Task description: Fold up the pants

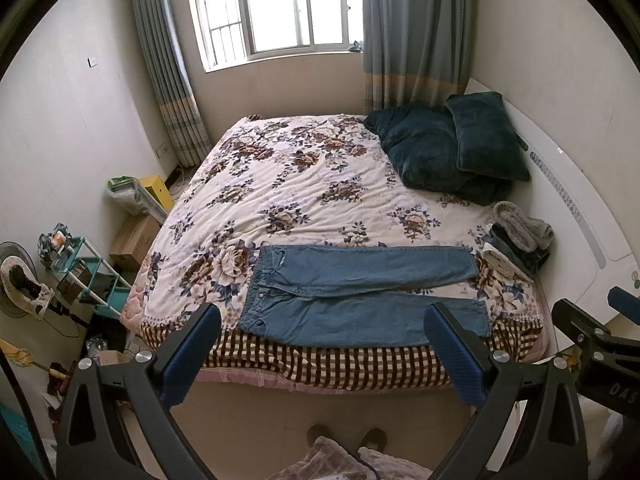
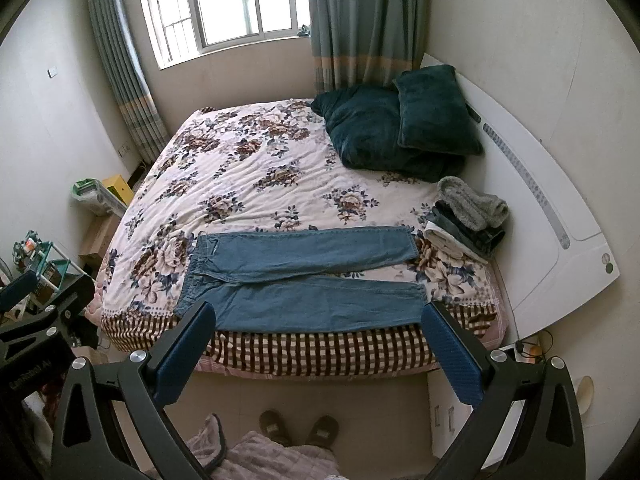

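Blue jeans (image 1: 360,296) lie spread flat across the near edge of the bed, waist to the left, both legs pointing right. They also show in the right wrist view (image 2: 304,280). My left gripper (image 1: 322,344) is open and empty, held above the floor in front of the bed, short of the jeans. My right gripper (image 2: 320,344) is open and empty, likewise in front of the bed. The right gripper's body shows at the right edge of the left wrist view (image 1: 592,332).
The bed has a floral quilt (image 1: 304,184) and checked sheet edge (image 1: 328,364). Dark green pillows (image 1: 452,144) lie at the far right. A pile of folded clothes (image 1: 516,240) sits right of the jeans. A shelf cart (image 1: 88,276) and boxes (image 1: 132,240) stand left.
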`<action>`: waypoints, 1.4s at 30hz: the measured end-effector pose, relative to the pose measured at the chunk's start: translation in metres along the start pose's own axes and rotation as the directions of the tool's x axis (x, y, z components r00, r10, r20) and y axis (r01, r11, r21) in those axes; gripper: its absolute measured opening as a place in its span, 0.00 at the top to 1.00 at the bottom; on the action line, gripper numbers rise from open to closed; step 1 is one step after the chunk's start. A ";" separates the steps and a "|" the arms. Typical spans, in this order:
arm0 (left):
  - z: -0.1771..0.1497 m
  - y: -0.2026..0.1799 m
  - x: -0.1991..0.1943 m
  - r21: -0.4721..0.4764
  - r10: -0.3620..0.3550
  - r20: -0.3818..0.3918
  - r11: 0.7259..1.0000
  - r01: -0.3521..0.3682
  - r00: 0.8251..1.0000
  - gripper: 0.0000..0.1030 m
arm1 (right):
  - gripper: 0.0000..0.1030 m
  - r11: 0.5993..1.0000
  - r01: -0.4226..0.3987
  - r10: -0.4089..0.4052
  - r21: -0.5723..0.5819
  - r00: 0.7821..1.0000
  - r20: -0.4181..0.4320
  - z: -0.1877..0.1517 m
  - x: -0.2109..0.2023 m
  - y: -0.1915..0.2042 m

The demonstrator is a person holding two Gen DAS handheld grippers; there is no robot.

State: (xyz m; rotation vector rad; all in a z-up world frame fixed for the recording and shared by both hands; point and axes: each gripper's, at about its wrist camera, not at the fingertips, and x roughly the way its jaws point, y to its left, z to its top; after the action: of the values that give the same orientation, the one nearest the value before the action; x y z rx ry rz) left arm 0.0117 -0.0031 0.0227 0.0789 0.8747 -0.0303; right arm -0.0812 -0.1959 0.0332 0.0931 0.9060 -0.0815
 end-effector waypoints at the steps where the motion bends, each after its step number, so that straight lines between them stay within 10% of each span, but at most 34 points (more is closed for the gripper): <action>1: 0.000 0.000 0.000 0.000 0.001 0.000 1.000 -0.001 1.000 0.00 | 0.00 1.000 0.000 0.000 0.000 1.000 -0.001 0.000 0.000 0.001; 12: 0.010 -0.006 0.015 -0.016 0.038 0.002 0.999 -0.038 0.999 0.00 | 0.00 1.000 -0.010 0.010 0.018 1.000 -0.005 -0.004 0.010 0.005; 22: 0.004 -0.021 0.104 -0.065 0.129 -0.041 0.989 -0.131 0.991 0.00 | 0.00 0.999 0.011 -0.011 0.040 1.000 0.007 0.011 0.099 -0.015; 42: 0.089 -0.033 0.441 0.116 0.097 -0.302 0.991 -0.064 0.948 0.00 | 0.00 0.981 0.120 -0.072 0.149 0.954 -0.292 0.121 0.475 -0.042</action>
State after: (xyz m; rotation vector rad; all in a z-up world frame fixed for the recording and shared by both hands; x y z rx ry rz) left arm 0.3606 -0.0402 -0.2613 0.2225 1.1812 0.0134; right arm 0.3004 -0.2662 -0.2696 0.2199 1.1927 -0.2398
